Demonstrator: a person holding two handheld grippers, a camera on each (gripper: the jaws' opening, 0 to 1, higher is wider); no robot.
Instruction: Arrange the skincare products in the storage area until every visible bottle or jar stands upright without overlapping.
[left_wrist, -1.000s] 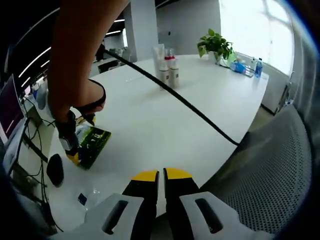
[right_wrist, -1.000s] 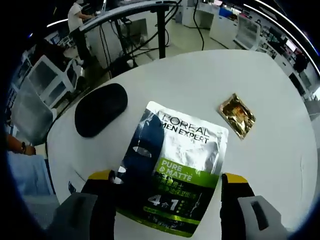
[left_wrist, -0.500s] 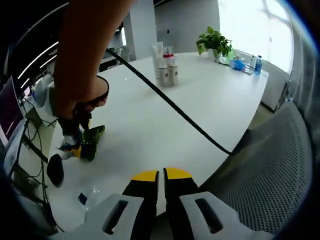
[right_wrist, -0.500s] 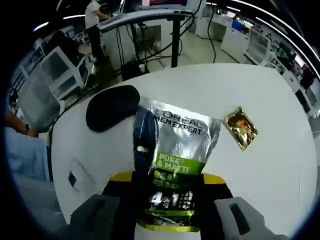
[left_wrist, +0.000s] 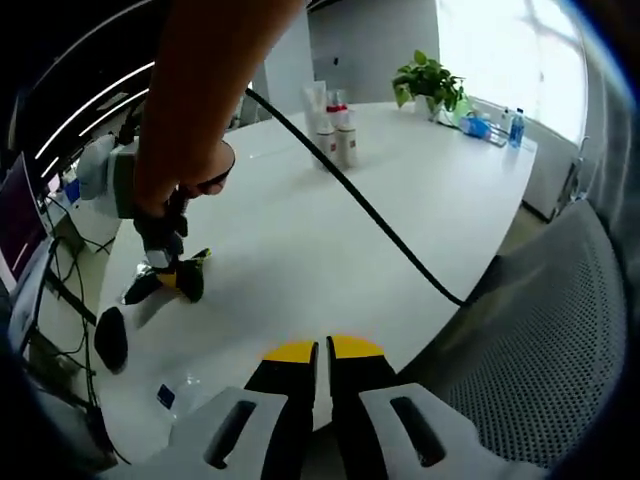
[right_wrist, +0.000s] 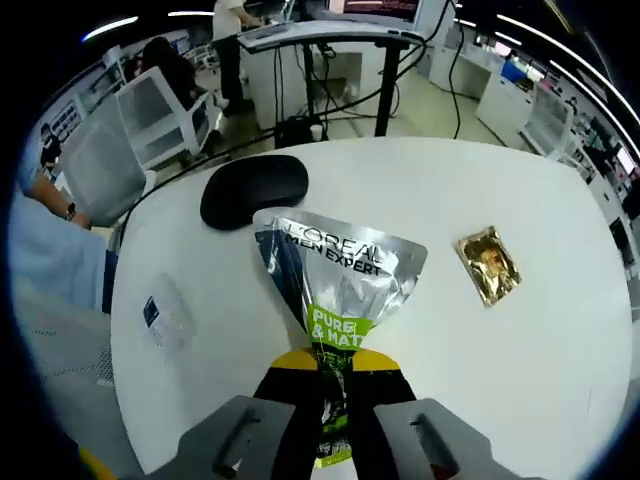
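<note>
Both claws are pressed together, the right claw (right_wrist: 335, 372) pinching a crinkled, glossy foil sachet (right_wrist: 338, 275), left claw (left_wrist: 322, 352) empty.

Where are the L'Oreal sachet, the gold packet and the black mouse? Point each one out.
L'Oreal sachet (right_wrist: 340, 275): right gripper view, on its silver upper panel.
gold packet (right_wrist: 488, 264): right gripper view, on its middle.
black mouse (right_wrist: 254, 189): right gripper view, on its top shell.
</note>
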